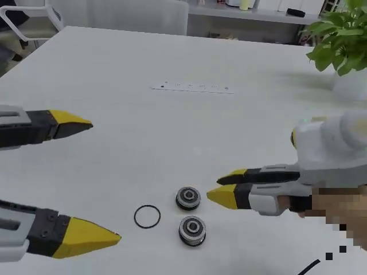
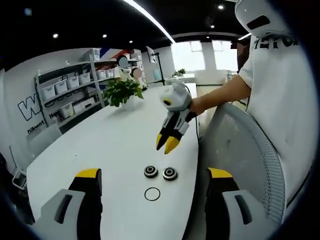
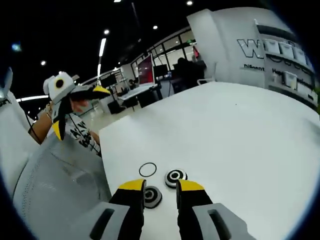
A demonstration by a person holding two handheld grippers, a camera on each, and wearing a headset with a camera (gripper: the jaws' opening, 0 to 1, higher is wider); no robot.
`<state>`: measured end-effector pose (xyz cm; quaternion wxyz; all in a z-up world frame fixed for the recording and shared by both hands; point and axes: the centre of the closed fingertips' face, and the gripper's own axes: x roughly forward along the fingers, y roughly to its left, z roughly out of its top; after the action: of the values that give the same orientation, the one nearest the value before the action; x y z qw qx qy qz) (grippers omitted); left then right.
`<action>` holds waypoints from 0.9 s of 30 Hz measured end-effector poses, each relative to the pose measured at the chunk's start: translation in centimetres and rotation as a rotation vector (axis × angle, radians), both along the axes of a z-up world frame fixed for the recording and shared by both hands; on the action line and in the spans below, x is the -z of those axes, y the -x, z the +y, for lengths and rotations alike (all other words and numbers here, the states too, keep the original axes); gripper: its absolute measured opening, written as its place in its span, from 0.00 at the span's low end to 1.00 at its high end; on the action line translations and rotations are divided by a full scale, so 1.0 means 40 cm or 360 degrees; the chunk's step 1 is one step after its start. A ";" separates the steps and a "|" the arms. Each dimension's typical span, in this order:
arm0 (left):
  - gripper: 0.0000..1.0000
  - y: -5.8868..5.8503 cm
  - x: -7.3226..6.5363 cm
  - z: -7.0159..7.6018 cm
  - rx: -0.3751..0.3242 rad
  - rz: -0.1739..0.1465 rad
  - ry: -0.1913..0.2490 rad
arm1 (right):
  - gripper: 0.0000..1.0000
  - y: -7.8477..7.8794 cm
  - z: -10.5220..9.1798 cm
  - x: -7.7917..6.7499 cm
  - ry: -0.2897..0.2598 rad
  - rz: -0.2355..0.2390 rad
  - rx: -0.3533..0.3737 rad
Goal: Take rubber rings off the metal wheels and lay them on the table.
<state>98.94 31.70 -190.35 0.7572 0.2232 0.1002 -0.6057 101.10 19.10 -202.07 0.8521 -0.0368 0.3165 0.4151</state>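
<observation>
Left gripper (image 1: 106,179) gapes wide, empty; right gripper (image 1: 213,188), narrowly parted, hovers beside two metal wheels (image 1: 188,197) (image 1: 192,230) and one loose rubber ring (image 1: 147,216).

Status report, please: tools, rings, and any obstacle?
Left tool wide open, empty. Right tool slightly open, beside a wheel. One ring lies on table. No obstacle nearby.
</observation>
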 end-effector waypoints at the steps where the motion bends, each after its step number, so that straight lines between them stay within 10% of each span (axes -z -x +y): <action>1: 0.83 -0.003 -0.004 -0.008 0.0014 -0.0010 0.0003 | 0.20 -0.004 -0.004 0.012 0.0036 -0.0014 -0.0009; 7: 0.82 -0.014 -0.004 -0.060 0.0107 -0.0040 -0.0019 | 0.22 0.019 0.009 0.050 0.0038 0.0086 -0.0077; 17: 0.77 -0.009 0.001 -0.188 0.0321 0.0054 0.0082 | 0.24 0.037 0.015 0.076 0.0066 0.0125 -0.0149; 27: 0.71 -0.021 0.099 -0.241 0.0387 0.0076 0.0002 | 0.23 0.057 0.029 0.102 0.0115 0.0164 -0.0211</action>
<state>99.77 22.06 -194.32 0.6756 0.2188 0.0899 -0.6983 98.84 20.28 -206.17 0.8036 -0.0670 0.3715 0.4602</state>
